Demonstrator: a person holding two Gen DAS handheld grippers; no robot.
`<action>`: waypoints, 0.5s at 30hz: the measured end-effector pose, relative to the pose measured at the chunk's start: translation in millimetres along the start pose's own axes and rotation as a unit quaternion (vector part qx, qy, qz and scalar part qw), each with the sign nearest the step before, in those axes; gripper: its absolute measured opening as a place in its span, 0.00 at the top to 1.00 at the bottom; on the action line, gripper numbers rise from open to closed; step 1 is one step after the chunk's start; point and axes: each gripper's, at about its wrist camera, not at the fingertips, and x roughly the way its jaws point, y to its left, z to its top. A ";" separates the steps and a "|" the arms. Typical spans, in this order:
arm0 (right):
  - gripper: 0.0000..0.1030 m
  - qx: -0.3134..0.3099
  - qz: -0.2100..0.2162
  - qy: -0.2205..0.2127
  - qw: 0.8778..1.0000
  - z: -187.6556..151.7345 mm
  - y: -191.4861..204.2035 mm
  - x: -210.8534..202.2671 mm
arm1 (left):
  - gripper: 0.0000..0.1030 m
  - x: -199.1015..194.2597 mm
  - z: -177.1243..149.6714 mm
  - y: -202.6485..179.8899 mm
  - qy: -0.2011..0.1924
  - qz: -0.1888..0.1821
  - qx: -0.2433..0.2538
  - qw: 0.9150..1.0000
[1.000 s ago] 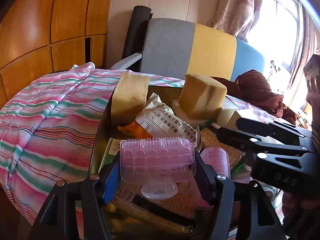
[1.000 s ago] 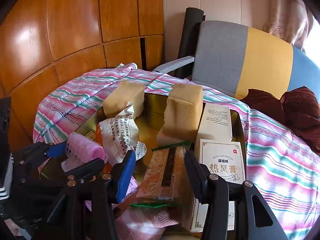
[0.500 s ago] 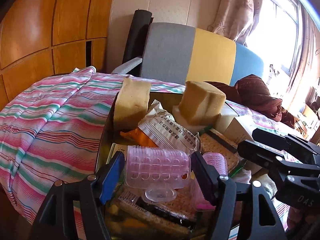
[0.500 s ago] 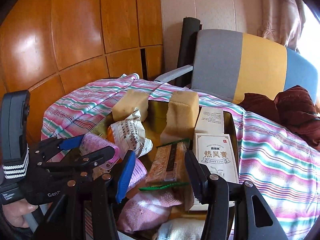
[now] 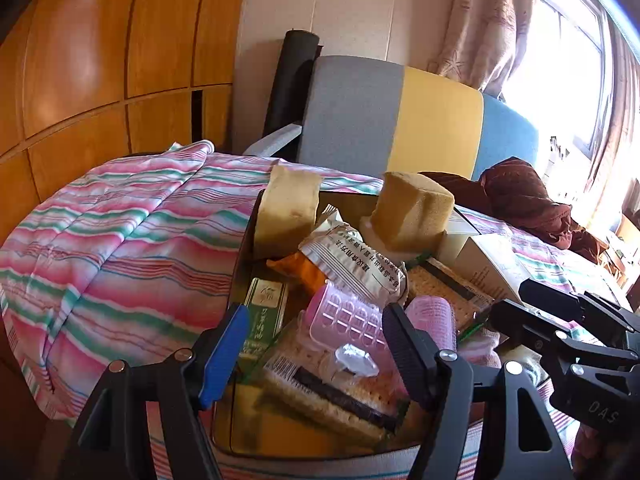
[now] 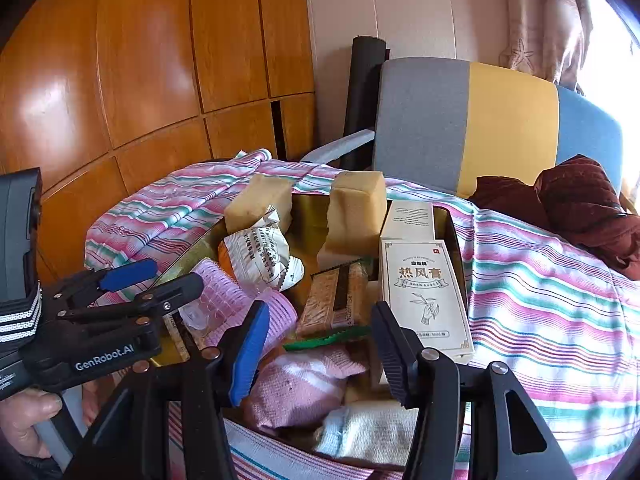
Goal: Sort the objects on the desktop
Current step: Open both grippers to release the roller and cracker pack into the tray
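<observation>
Sorting is under way at the gold tray on the striped cloth, and my judgement is that the step in hand is a release: the clear pink hair roller lies in the tray on top of a cracker packet, just beside a second, fuzzier pink roller. My left fingers stand wide apart with nothing between them; the blue pad is well off the roller and the black finger sits just beside its right end, whether touching or not I cannot tell. My right fingers are also spread wide and hold nothing, hovering over the near end of the tray above a pink knitted cloth, with the wrapped biscuit bar and the white carton beyond them. Two sponge blocks stand at the far end, and a crinkled white sachet lies between them and the rollers. Compared with a second ago, the difference is plain: then the left fingers were clamped on the clear roller, holding it up level; half a second ago they had begun to part; now it has dropped and tilted onto the pile. The right side has pulled back and higher, showing more of the tray. Next, I think, the left must draw clear without nudging the roller, and one side must pick the next item.
</observation>
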 end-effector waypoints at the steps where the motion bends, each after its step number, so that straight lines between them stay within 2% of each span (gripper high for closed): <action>1: 0.47 0.000 -0.002 -0.001 1.000 -0.8 0.5 -1.9 | 0.31 -2.7 -1.1 0.3 0.000 0.002 -0.002 1.000; 9: 0.39 0.008 -0.027 -0.010 1.000 -8.1 3.4 -18.3 | 0.30 -23.9 -6.9 -6.0 -0.004 0.018 -0.012 1.000; 15: 0.27 0.021 -0.058 -0.010 0.998 -14.3 0.3 -27.4 | 0.30 -33.3 -11.6 -11.8 -0.008 0.027 -0.015 0.999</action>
